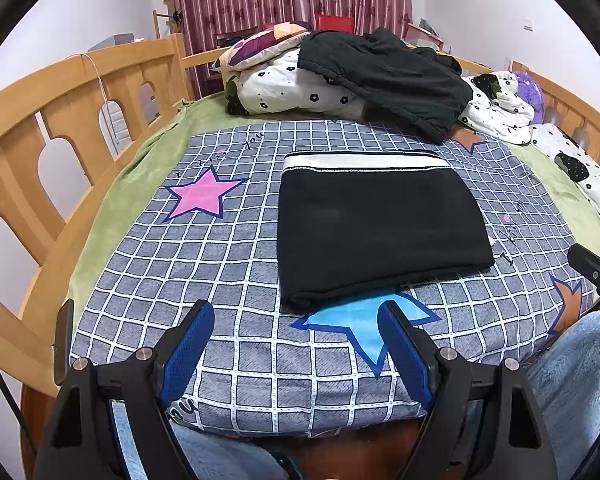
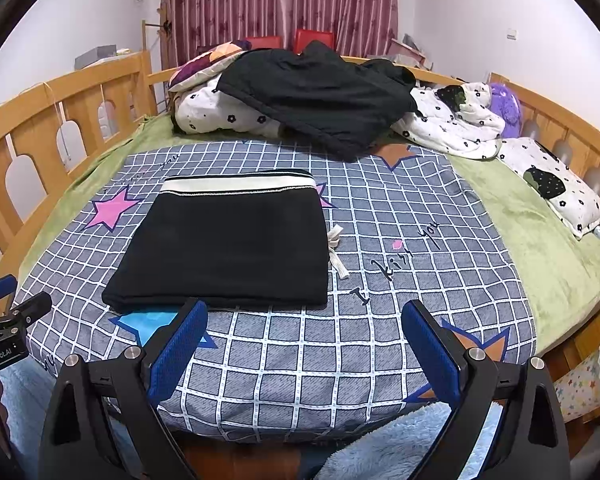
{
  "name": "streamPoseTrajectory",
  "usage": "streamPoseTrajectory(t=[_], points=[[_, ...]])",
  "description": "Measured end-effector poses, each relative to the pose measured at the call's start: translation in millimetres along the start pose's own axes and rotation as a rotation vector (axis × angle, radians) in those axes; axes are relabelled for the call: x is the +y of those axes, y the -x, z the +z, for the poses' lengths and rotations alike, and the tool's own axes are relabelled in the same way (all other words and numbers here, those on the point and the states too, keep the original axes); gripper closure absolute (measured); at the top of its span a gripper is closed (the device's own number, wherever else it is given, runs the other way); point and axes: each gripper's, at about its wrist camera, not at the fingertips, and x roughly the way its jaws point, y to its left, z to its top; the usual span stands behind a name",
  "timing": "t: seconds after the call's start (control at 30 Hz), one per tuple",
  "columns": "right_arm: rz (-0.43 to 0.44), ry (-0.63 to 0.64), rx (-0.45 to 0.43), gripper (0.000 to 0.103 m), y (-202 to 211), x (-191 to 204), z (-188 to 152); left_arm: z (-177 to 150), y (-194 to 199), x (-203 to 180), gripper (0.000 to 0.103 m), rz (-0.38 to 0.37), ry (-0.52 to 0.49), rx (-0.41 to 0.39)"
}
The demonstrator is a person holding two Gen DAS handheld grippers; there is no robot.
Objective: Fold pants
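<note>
Black pants [image 1: 376, 224] with a white waistband lie folded into a flat rectangle on the grey checked blanket [image 1: 228, 264]; they also show in the right wrist view [image 2: 228, 248], with a white drawstring [image 2: 336, 252] sticking out at their right side. My left gripper [image 1: 296, 320] is open and empty, hovering just short of the pants' near edge. My right gripper [image 2: 304, 320] is open and empty, near the pants' near right corner. The right gripper's body [image 1: 596, 268] shows at the left wrist view's right edge.
A pile of dark clothes [image 2: 320, 92] lies on white floral bedding [image 2: 452, 124] at the bed's far end. Wooden rails [image 1: 60, 120] ring the bed. A green sheet [image 2: 540, 232] lies under the blanket. A star-patterned bin [image 2: 592, 376] stands at the right.
</note>
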Motion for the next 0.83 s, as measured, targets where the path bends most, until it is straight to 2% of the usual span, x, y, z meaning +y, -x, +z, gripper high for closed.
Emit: streamPoseTrajectory(t=[0.83], points=[[-0.002,0.002,-0.003,0.007,-0.6,0.0,1.6,6.5,3.4,3.5,0.020,0.012,-0.001,-0.015]])
